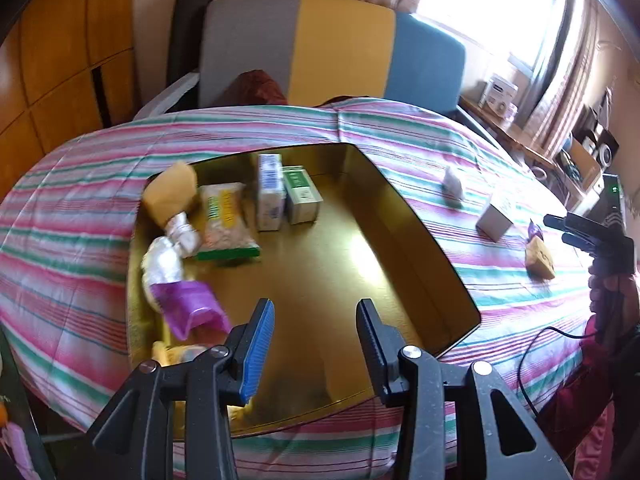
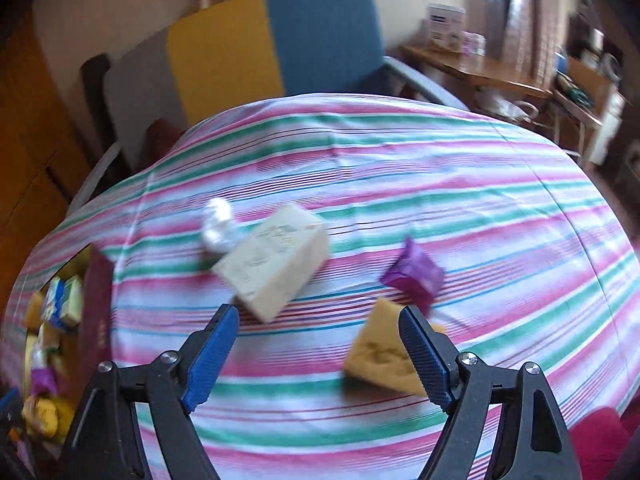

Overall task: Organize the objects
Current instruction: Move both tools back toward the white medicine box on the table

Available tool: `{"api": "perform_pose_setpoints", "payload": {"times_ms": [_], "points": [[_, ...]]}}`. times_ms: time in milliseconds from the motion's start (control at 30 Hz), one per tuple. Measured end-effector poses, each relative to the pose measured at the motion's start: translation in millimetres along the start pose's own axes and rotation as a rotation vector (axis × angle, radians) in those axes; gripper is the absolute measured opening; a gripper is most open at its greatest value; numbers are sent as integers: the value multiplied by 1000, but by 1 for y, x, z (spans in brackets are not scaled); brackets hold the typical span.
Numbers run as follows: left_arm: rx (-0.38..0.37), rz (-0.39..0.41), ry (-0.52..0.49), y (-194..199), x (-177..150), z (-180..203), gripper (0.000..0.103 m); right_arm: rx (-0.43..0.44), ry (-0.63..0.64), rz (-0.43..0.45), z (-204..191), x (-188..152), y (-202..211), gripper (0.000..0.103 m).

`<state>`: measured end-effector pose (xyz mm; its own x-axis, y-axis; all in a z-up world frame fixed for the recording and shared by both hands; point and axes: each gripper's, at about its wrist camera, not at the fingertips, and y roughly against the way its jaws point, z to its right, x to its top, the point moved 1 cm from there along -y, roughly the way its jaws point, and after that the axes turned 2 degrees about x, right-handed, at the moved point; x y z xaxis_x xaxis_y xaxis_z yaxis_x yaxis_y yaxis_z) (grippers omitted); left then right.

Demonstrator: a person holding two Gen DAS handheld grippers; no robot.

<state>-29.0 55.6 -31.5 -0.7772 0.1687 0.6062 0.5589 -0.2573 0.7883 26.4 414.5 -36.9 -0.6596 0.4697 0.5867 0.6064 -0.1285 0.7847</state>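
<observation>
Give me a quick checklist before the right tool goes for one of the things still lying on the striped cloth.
1. Right tool empty, jaws apart: ok.
2. Left tool empty, over the gold tray: ok.
3. Things left outside the tray: not ok. A cream box, a purple packet, a yellow sponge and a silver wrapper lie on the cloth.
4. Nearest target lined up: not ok. The sponge sits against the right-hand finger, not centred between the two.
5. Free room in the tray: ok, bare floor on its right side.
6. Sharp view for aiming: not ok, the right wrist view is blurred.
</observation>
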Motion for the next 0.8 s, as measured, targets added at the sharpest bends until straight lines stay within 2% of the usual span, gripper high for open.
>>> {"api": "perform_pose_setpoints", "payload": {"times_ms": [100, 267, 800], "points": [[-17, -11, -25, -6, 4, 13, 44, -14, -101, -24, 19, 0, -6, 83], [-70, -45, -58, -17, 10, 38, 44, 30, -266, 22, 49, 2, 2, 83], [-181, -121, -230, -55, 31, 136, 44, 92, -441, 4, 73, -7, 1, 85]]}}
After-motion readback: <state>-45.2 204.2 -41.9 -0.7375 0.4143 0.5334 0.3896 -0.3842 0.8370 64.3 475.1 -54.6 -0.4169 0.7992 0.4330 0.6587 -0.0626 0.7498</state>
